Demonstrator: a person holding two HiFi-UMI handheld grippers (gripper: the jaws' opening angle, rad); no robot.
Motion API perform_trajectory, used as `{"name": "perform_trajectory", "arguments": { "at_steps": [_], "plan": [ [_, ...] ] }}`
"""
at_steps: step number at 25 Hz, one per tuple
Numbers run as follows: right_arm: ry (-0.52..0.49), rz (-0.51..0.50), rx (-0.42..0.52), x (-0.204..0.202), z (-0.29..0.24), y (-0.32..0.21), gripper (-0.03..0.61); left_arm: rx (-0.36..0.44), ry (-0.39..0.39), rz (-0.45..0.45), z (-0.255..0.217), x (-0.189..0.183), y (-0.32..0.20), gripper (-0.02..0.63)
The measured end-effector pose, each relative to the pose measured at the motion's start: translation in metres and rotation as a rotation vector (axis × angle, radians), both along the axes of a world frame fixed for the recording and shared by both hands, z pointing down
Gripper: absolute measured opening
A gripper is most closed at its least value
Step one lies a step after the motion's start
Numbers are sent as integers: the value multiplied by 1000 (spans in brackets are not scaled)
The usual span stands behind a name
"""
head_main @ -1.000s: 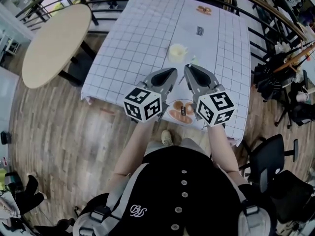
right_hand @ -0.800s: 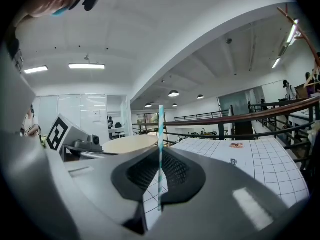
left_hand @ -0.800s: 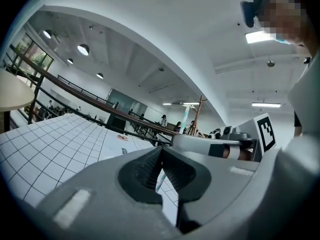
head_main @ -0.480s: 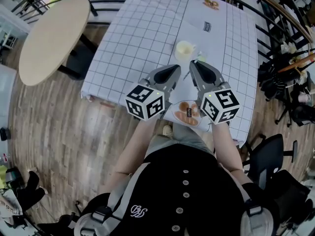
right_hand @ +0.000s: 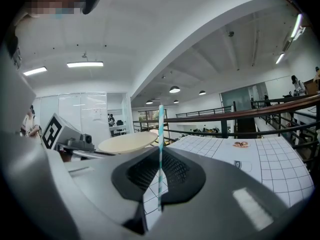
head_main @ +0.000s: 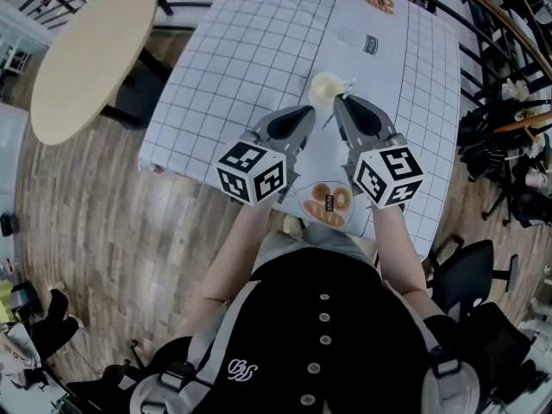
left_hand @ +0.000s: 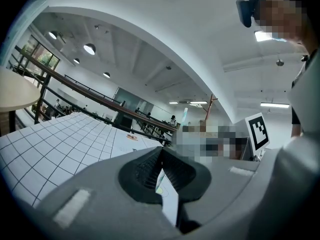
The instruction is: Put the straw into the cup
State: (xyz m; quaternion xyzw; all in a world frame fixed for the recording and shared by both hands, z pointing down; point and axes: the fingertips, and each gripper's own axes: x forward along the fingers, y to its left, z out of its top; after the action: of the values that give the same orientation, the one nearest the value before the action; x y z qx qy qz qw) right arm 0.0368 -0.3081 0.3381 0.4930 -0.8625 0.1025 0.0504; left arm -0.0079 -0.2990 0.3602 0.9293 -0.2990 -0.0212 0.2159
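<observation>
white tablecloth (head_main: 233,76) with a dark grid, spread over a table in a large indoor hall with railings (right_hand: 225,116). teal-and-white striped straw (right_hand: 160,149), thin and upright, pinched between the closed jaws of the right gripper (head_main: 340,103). in the head view, tips of that gripper just beside the pale cup (head_main: 326,86), on its right side. straw too thin in that view to place against the rim, apparently not yet inside. cup upright on the cloth; open top or lid impossible to tell.

left gripper (head_main: 310,109) near the cup on its near left side, jaws pressed together with nothing between them, only a sliver of pale cloth showing through the slit in the left gripper view.

at the table's near edge, between the two marker cubes, plate (head_main: 300,203) with pastries. far across the cloth, a second serving of pastries (head_main: 379,3) and a small card (head_main: 369,46). off to the left, round wooden table (head_main: 86,50) over plank floor (head_main: 86,231). dark chairs (head_main: 470,270) to the right.

judged step: carrying the straw to the cup, just before insertion. next move, as a judgement: bringing the straw's lower end over the cup's mouth, keeping it upright, lowering it in, and only then easing the right jaws apart. possibly also steadying the cup with the left gripper. light-looking cup, probably easy to tip.
</observation>
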Motion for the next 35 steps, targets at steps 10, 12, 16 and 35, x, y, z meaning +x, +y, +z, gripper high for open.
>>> {"name": "perform_trajectory", "arguments": {
  "at_steps": [10,12,16,35],
  "plan": [
    [-6,-2,-26,22,9,-26,14,-42,9,-12,15,15,-23,-8],
    [-5,-9,-30,24,11,-32,14,-39,5,-18,15,17,-29,-8],
    [2,-31,-37,24,15,-46,15,-42,8,-32,18,21,-44,-8],
    [-3,-32,-39,40,43,-123,14,-101,11,-77,60,31,-90,-8]
  ]
}}
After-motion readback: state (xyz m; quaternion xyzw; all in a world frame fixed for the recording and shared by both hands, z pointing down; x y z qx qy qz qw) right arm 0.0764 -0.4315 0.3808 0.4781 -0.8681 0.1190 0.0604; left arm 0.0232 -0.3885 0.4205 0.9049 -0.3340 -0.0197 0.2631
